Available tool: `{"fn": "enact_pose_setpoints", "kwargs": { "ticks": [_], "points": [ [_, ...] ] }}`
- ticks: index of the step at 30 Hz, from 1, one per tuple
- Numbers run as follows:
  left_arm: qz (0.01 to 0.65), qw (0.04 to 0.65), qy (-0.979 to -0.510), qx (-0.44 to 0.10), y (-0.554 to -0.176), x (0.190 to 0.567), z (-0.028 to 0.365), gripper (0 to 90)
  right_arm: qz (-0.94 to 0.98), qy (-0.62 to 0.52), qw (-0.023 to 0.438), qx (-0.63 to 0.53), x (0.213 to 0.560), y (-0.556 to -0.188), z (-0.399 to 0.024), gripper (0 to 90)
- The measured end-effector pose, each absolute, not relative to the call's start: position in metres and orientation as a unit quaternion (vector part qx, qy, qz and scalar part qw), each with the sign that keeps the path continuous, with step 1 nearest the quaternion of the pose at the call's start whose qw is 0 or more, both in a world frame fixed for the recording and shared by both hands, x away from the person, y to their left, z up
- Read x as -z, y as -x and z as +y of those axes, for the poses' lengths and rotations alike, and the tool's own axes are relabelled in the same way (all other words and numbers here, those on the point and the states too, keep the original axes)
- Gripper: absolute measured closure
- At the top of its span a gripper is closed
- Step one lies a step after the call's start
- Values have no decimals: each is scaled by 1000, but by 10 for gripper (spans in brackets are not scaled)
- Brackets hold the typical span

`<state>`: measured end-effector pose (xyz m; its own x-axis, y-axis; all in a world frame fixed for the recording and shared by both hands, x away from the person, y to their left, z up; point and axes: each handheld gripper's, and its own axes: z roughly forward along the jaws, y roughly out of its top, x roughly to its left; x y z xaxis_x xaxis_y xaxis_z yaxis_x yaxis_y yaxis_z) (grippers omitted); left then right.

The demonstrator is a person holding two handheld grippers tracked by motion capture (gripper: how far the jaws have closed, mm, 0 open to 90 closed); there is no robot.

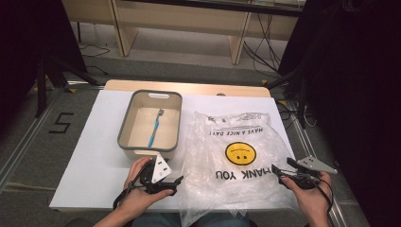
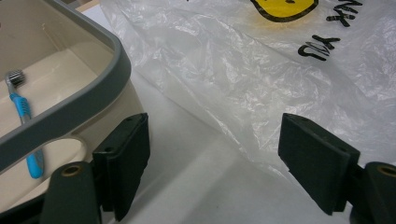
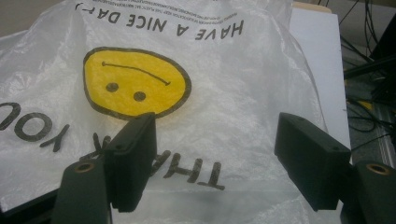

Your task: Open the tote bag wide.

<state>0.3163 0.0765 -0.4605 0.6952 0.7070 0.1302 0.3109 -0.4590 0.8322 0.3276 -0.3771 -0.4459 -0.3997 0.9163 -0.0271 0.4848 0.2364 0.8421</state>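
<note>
- On the white table, the plastic bag (image 1: 236, 161) lies flat, long axis running toward the person, print upside down.
- Translucent, crinkled, yellow smiley.
- Left gripper (image 1: 176, 180) and right gripper (image 1: 275, 170): both agape, empty.

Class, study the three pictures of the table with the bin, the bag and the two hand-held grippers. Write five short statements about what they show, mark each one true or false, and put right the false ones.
1. A blue toothbrush lies inside the grey-rimmed bin. True.
2. The plastic bag lies to the left of the bin in the high view. False: it lies to the right of it.
3. The left gripper has its jaws open with nothing between them. True.
4. The right gripper is clamped on the toothbrush. False: its jaws are open above the bag's print.
5. The bag bears a yellow smiley face. True.
</note>
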Motion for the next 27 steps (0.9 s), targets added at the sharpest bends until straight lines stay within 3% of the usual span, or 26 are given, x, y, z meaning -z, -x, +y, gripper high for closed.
{"fn": "enact_pose_setpoints", "kwargs": {
  "ticks": [17,27],
  "points": [
    [301,395,-838,-228,-321,454,79,266,734,-490,277,-380,443,-328,-387,298],
    [303,375,-855,-188,-329,451,72,300,723,-532,276,-344,442,-335,-403,298]
  ]
}}
